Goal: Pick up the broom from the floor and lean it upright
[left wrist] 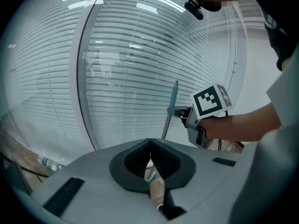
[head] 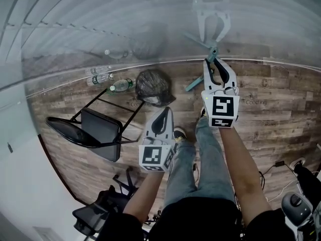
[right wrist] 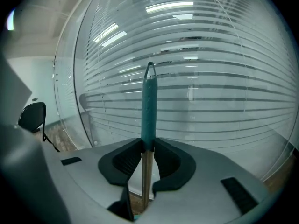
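Clamping teal-sleeved wooden broom point(right wrist: 149, 106), ribbed right tongs point(right wrist: 147, 147)

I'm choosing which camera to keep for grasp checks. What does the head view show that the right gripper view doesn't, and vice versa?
Head view only: the left gripper, a crumpled dark grey bag and the person's blue-jeaned legs. Right gripper view only: close up, the right gripper clamped where the teal sleeve of the wooden-shafted broom meets bare wood, plus its hanging loop. Both: that broom and the white slatted blinds behind glass.
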Available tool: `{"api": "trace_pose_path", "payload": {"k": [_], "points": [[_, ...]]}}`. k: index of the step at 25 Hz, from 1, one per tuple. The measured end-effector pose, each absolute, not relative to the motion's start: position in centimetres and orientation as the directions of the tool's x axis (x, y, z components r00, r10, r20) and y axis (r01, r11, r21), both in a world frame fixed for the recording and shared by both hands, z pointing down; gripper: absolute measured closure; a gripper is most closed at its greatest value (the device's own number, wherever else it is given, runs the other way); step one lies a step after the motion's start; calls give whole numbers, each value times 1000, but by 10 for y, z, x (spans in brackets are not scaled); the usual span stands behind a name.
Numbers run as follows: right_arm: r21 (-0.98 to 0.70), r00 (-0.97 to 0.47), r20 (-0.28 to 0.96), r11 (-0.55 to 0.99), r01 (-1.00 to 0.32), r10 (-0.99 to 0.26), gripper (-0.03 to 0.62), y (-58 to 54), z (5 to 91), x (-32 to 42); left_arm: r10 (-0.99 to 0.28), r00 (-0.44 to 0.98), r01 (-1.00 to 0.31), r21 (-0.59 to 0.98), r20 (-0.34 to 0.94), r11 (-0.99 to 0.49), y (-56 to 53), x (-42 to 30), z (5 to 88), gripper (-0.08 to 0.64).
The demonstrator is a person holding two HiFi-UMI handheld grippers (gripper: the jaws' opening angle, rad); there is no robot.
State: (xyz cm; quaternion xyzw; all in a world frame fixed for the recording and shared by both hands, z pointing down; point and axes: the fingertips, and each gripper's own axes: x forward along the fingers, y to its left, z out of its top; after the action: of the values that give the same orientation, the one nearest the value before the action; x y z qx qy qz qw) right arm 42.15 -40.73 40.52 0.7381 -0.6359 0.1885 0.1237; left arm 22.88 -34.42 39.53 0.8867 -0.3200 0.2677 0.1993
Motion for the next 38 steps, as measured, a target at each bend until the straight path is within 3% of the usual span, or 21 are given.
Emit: {"api": "trace_pose_path", "payload": {"k": [16, 32, 35, 38], "points": [[-35, 80, 438, -106, -994, -895, 445, -412, 409, 417, -453, 654, -669, 183, 606, -720, -346, 229, 397, 540], [-36, 73, 450, -100, -994, -890, 428, -399, 413, 427, -452, 660, -663, 184, 600, -726, -340, 238, 395, 540], [-40, 79, 457, -109, -993, -886, 430, -398, 416, 429, -450, 657, -664, 183, 605, -725, -337, 236, 397, 540], [-47, 90, 464, -126, -991, -881, 492, -397, 417, 434, -451, 657, -665, 183, 605, -724, -336, 235, 397, 540]]}}
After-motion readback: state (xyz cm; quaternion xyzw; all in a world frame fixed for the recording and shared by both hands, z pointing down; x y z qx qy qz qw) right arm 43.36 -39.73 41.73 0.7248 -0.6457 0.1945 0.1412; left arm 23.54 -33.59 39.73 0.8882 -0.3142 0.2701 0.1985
